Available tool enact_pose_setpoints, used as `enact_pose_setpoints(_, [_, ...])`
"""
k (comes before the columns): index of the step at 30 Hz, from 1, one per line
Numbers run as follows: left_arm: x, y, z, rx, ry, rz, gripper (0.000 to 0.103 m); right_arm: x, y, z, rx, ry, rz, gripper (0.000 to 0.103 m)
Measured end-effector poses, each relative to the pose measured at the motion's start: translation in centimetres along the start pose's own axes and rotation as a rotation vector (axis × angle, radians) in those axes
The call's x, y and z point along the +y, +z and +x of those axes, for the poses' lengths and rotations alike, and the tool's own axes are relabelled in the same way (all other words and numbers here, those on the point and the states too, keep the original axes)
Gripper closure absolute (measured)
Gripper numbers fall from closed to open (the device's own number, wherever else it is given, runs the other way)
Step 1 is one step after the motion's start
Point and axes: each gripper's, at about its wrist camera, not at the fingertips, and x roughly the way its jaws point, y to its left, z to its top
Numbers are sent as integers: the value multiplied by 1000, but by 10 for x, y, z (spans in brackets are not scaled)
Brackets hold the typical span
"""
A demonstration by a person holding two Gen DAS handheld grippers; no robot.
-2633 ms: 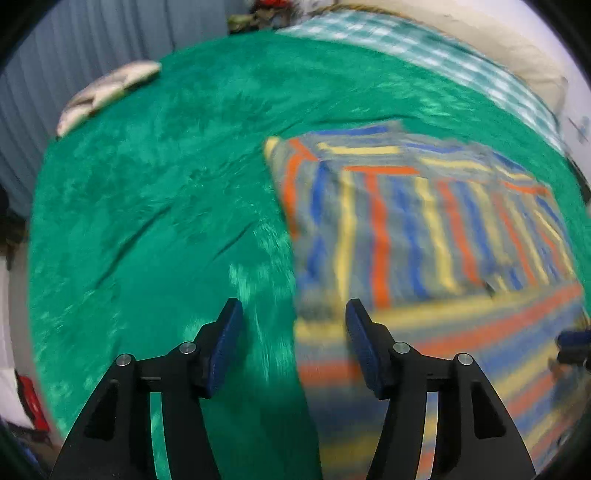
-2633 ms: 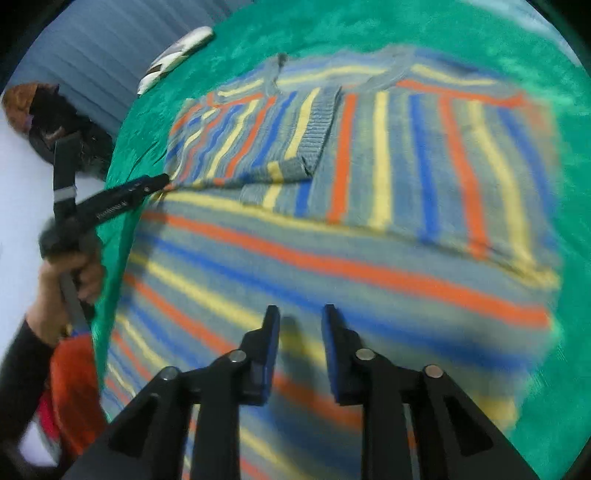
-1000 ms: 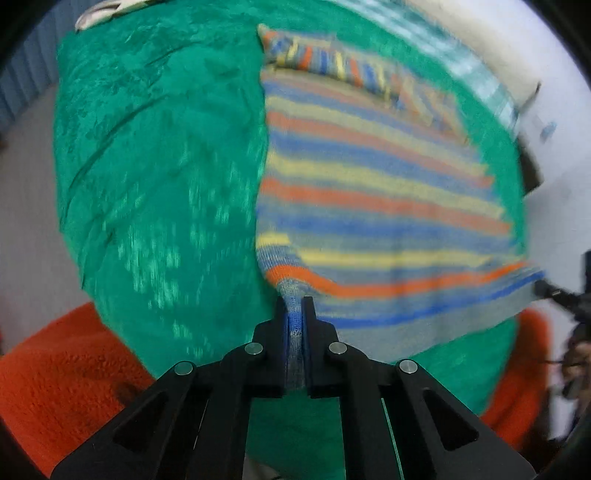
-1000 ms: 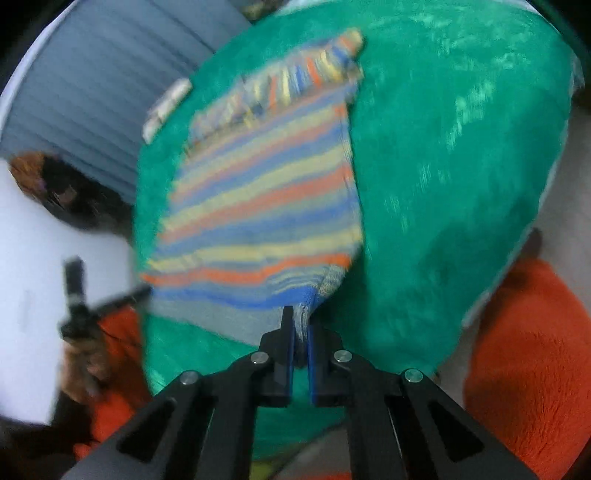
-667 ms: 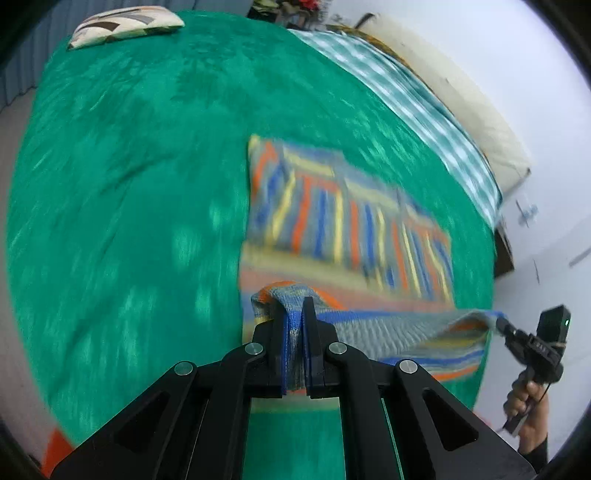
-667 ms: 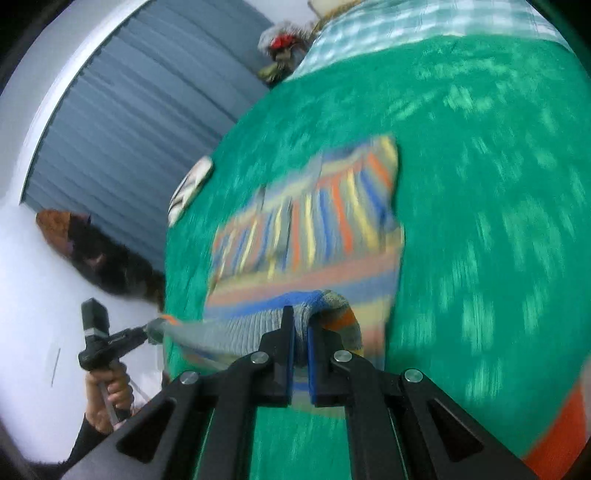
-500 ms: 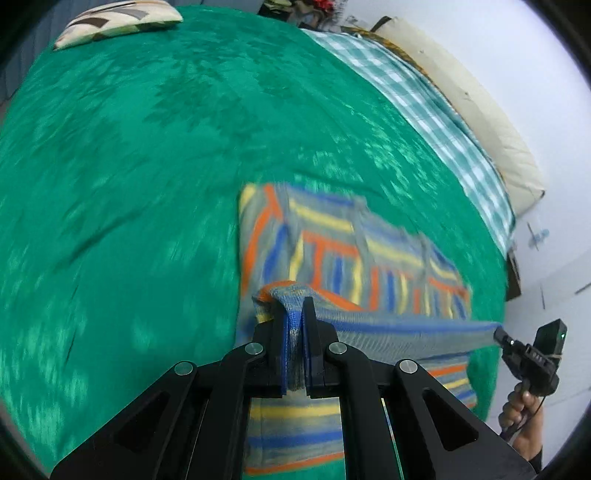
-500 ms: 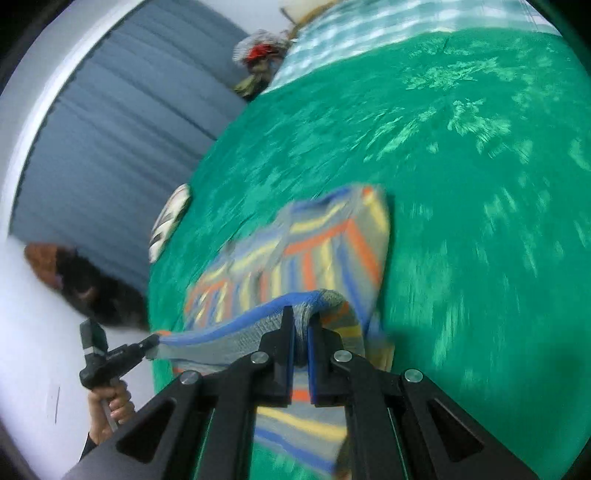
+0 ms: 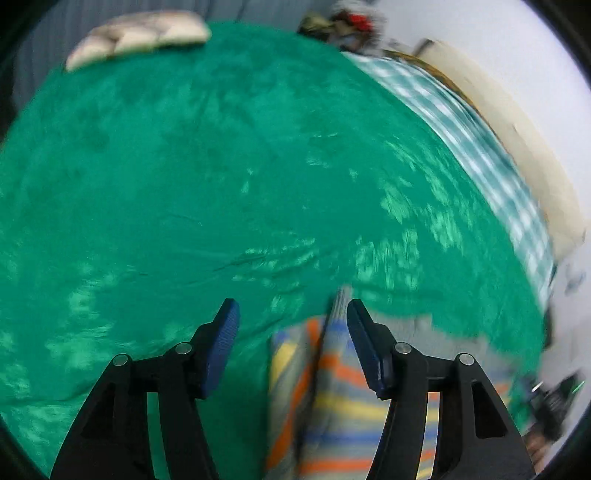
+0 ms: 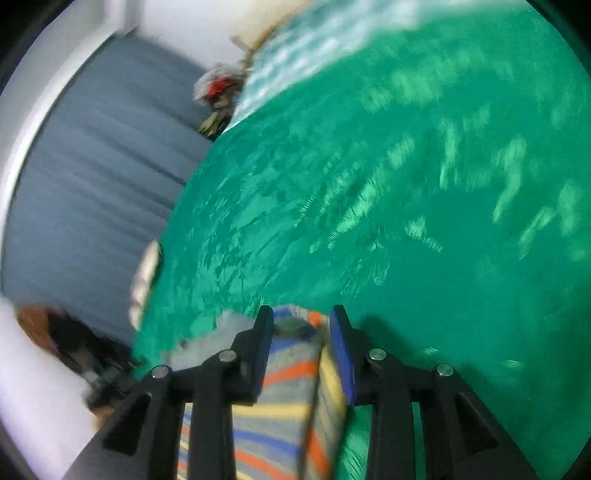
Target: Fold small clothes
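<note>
A striped knit sweater (image 9: 332,398) in grey, blue, orange and yellow lies folded on the green bedspread (image 9: 221,184). My left gripper (image 9: 291,328) is open over its far left corner, holding nothing. In the right wrist view the sweater (image 10: 291,398) lies under my right gripper (image 10: 301,332), which is open with the sweater's far right corner between its spread fingers. Both views are blurred by motion.
A patterned pillow (image 9: 140,33) lies at the far edge of the bed. A checked blanket (image 9: 480,129) and cream headboard cushion (image 9: 517,122) run along the right. A blue curtain (image 10: 92,177) hangs beyond the bed. The other gripper (image 9: 550,395) shows at the right edge.
Both grippers carried the sweater's bottom hem forward over its upper part, then opened and let it go. The sweater now lies folded in half.
</note>
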Motion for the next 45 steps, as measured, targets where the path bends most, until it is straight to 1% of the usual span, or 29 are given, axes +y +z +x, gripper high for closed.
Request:
enact_pose_setpoints(1, [-7, -14, -11, -18, 8, 66, 41, 9, -4, -8, 1, -17, -61, 69])
enact_pose_setpoints(3, [-26, -47, -30, -32, -21, 202, 41, 39, -24, -25, 26, -49, -226, 69])
enact_pose_setpoints(5, [-48, -93, -43, -20, -54, 360, 37, 66, -47, -35, 64, -25, -353, 69])
enact_pose_setpoints(6, [-55, -114, -43, -3, -45, 424, 37, 83, -68, -39, 106, 10, -436, 70])
enact_pose_setpoints(7, [-58, -132, -40, 22, -21, 472, 37, 89, -79, -38, 136, 28, -475, 69])
enact_pose_setpoints(8, [-55, -158, -29, 82, 31, 520, 37, 94, -100, -34, 194, 37, -528, 69])
enact_pose_setpoints(9, [-47, -173, -20, 125, 70, 527, 38, 92, -117, -27, 253, -1, -562, 69])
enact_pose_setpoints(10, [-38, -181, -19, 128, 75, 518, 38, 81, -132, -18, 313, -78, -580, 76])
enact_pose_setpoints(11, [-26, -187, -28, 89, 60, 498, 36, 61, -146, -11, 372, -171, -570, 89])
enact_pose_setpoints(12, [-18, -188, -35, 87, 118, 485, 31, 45, -152, -22, 345, -172, -538, 93])
enact_pose_setpoints(13, [-13, -188, -44, 91, 150, 456, 27, 41, -153, -31, 321, -165, -514, 93])
enact_pose_setpoints(14, [-8, -189, -57, 85, 150, 417, 28, 35, -153, -46, 310, -178, -469, 92])
enact_pose_setpoints(15, [-7, -192, -70, 75, 137, 388, 27, 35, -154, -59, 282, -220, -447, 84])
enact_pose_setpoints(16, [-8, -199, -84, 60, 115, 366, 25, 38, -156, -68, 252, -267, -450, 83])
enact_pose_setpoints(17, [-11, -210, -96, 48, 104, 360, 18, 45, -159, -77, 217, -277, -462, 83])
enact_pose_setpoints(18, [-17, -219, -103, 39, 110, 363, 14, 59, -169, -91, 185, -247, -466, 82])
enact_pose_setpoints(19, [-26, -235, -114, 18, 126, 371, 8, 68, -180, -99, 165, -234, -466, 75])
enact_pose_setpoints(20, [-34, -249, -120, 5, 138, 378, 6, 77, -191, -103, 148, -223, -468, 67])
enact_pose_setpoints(21, [-41, -258, -121, 0, 149, 377, 6, 89, -211, -109, 129, -218, -474, 50])
enact_pose_setpoints(22, [-44, -265, -121, 2, 154, 372, 5, 101, -227, -109, 117, -226, -477, 38])
enact_pose_setpoints(23, [-44, -278, -125, 12, 154, 360, 5, 106, -243, -114, 97, -239, -477, 34])
enact_pose_setpoints(25, [-45, -302, -120, 39, 157, 331, 4, 118, -287, -110, 67, -260, -457, 16])
enact_pose_setpoints(26, [-46, -312, -115, 43, 168, 328, 2, 119, -304, -105, 60, -278, -450, 11])
enact_pose_setpoints(27, [-45, -325, -105, 55, 194, 325, 0, 115, -317, -105, 50, -308, -459, 4])
enact_pose_setpoints(28, [-43, -334, -103, 42, 204, 325, 0, 109, -329, -96, 35, -354, -476, 0])
enact_pose_setpoints(29, [-42, -341, -105, -14, 203, 325, 0, 105, -341, -87, 29, -399, -499, 0])
enact_pose_setpoints(30, [-41, -342, -106, -28, 204, 328, 0, 102, -348, -79, 26, -438, -536, 0])
enact_pose_setpoints(33, [-38, -339, -104, -12, 189, 315, 0, 106, -348, -71, 39, -489, -579, 0])
enact_pose_setpoints(45, [-40, -342, -104, -30, 195, 323, 0, 106, -348, -67, 38, -514, -604, 0])
